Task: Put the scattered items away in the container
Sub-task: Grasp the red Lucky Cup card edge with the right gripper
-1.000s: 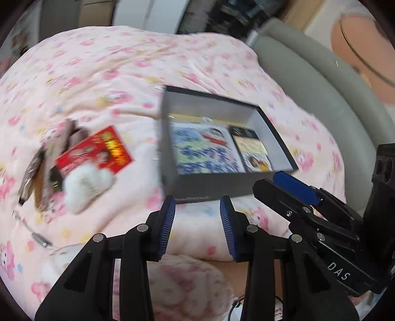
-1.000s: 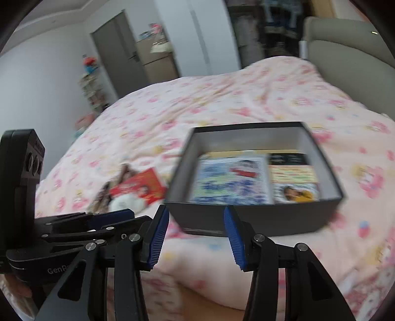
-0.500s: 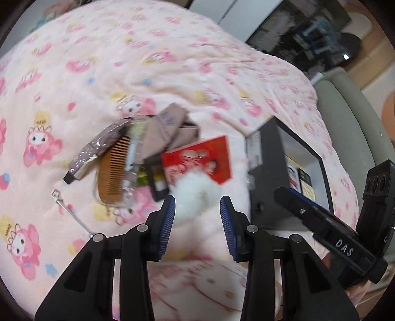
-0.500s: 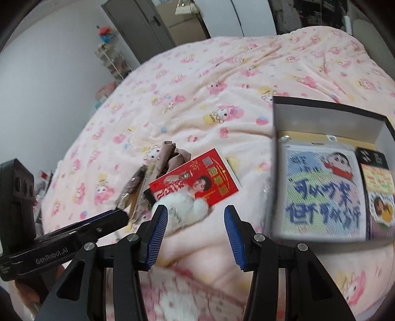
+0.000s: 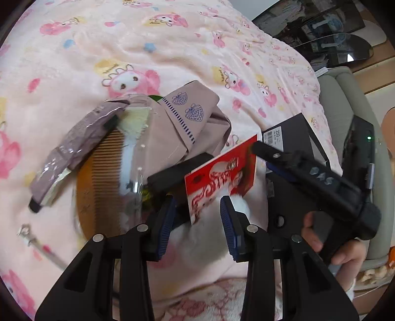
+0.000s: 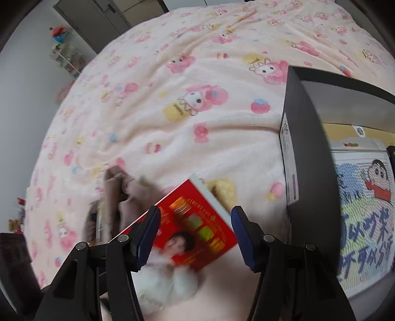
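Scattered items lie in a loose heap on a bed covered by a pink blanket [image 5: 172, 44] printed with cartoon rabbits. The left gripper [image 5: 197, 222] has its fingers spread wide and empty; between and just ahead of them sit a white fluffy puff [image 5: 209, 234] and a red card [image 5: 222, 177] that overlaps it. Further ahead and to the left of those fingers are a folded beige cloth [image 5: 182, 123], a brown comb [image 5: 101, 177] and a mauve wrapped packet [image 5: 74, 148]. To the right of the fingers stands the black box [image 5: 291, 130], with the right gripper [image 6: 195, 234] in front of it. From the right wrist view, that gripper's fingers are also wide apart and hold nothing, the red card lying between them with the blurred puff nearer the camera. Right of these fingers the box holds a cartoon-printed pack [image 6: 365, 212]. Beyond the bed are a grey door [image 6: 98, 14], a cluttered shelf [image 6: 64, 51] and pale walls
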Available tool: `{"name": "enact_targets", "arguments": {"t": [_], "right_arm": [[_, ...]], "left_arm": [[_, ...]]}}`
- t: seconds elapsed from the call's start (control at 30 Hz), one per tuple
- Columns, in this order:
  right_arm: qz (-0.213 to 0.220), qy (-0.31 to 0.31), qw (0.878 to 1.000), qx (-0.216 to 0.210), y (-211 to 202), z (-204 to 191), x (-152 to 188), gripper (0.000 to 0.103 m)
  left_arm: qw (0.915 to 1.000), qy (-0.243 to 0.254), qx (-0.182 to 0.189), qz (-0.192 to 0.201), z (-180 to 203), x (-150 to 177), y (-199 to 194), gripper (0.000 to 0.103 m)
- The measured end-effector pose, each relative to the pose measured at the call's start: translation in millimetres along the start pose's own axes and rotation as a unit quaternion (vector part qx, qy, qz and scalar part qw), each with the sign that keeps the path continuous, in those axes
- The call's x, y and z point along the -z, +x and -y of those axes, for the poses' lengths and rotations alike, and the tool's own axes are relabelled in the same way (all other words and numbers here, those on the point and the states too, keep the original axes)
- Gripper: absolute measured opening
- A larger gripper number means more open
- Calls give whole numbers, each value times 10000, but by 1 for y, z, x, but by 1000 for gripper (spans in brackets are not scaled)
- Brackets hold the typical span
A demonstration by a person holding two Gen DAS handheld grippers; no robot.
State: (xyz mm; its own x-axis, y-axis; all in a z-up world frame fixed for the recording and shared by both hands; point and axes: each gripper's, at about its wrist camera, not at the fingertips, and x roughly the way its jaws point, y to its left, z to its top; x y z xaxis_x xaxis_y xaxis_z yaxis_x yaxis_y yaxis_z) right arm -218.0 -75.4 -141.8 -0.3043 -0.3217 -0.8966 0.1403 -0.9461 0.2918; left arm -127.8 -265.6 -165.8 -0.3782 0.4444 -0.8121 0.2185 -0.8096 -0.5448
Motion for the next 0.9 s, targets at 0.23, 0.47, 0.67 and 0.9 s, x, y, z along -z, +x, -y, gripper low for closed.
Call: {"name": "enact_targets", "arguments": {"t": [0.23,0.47,0.67,0.9], "right_arm": [[-298,-377,9988,51,39,-6,1,67],[-426,-182,9985,-295,40,4,0,68],[-550,-287,9974,-356,36,-3,8,68],[-218,-860,9958,-245,5,-17,16,68]], "left_arm": [[9997,-113,236,28,-1,-7,10,38],[9990,-209,400,45,-2,-9,11,32],[9977,-218,645,54,2,-11,3,3],[9973,-410,522,321,-31,11,-33,8]]}}
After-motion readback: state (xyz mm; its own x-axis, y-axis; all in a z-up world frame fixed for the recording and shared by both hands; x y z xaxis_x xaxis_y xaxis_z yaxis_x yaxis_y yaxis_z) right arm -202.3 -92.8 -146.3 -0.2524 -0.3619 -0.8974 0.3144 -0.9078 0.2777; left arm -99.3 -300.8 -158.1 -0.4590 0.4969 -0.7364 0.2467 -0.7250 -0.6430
